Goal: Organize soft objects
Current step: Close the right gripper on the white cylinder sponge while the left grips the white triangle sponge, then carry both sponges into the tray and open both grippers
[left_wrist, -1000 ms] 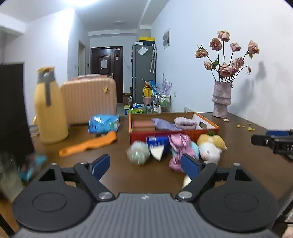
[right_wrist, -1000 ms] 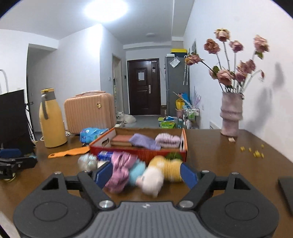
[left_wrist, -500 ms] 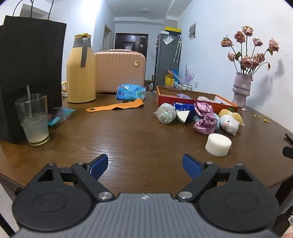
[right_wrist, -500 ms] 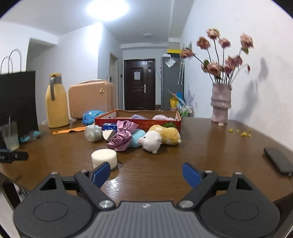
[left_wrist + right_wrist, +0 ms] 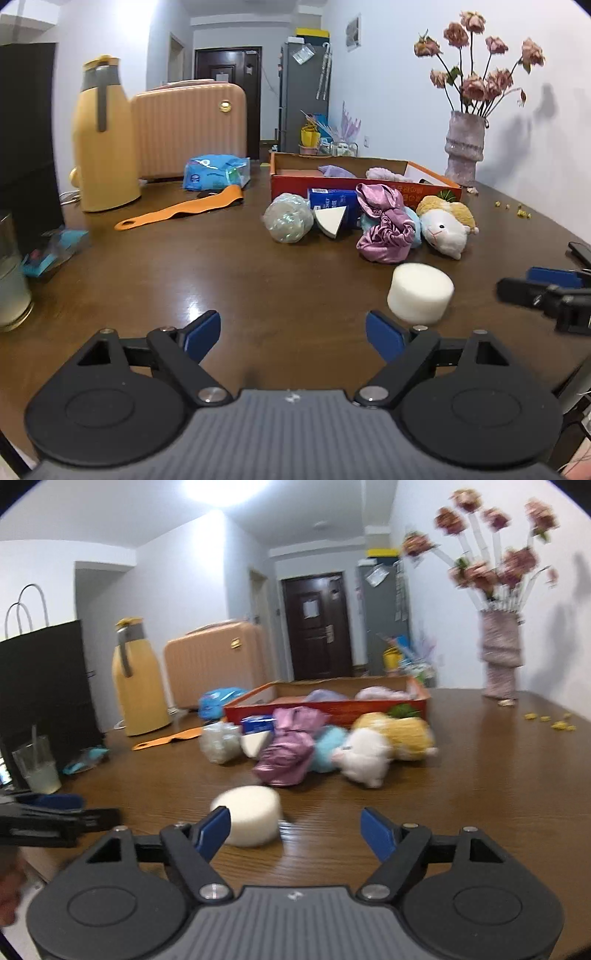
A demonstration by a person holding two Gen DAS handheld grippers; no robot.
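A white round sponge lies on the brown table, just beyond my left gripper's right finger; in the right wrist view the sponge sits close to my right gripper's left finger. Behind it lie a purple satin scrunchie, a white and yellow plush toy, a light blue soft thing, a white wedge sponge and a clear crumpled ball. An orange box at the back holds folded cloths. My left gripper and my right gripper are both open and empty.
A yellow thermos, a pink suitcase, a blue packet and an orange strap stand at back left. A glass and a black bag are left. A vase of flowers stands back right.
Both grippers first pulled back from the pile, then came forward toward the white round sponge, which is now close to their fingers. Both stay open.
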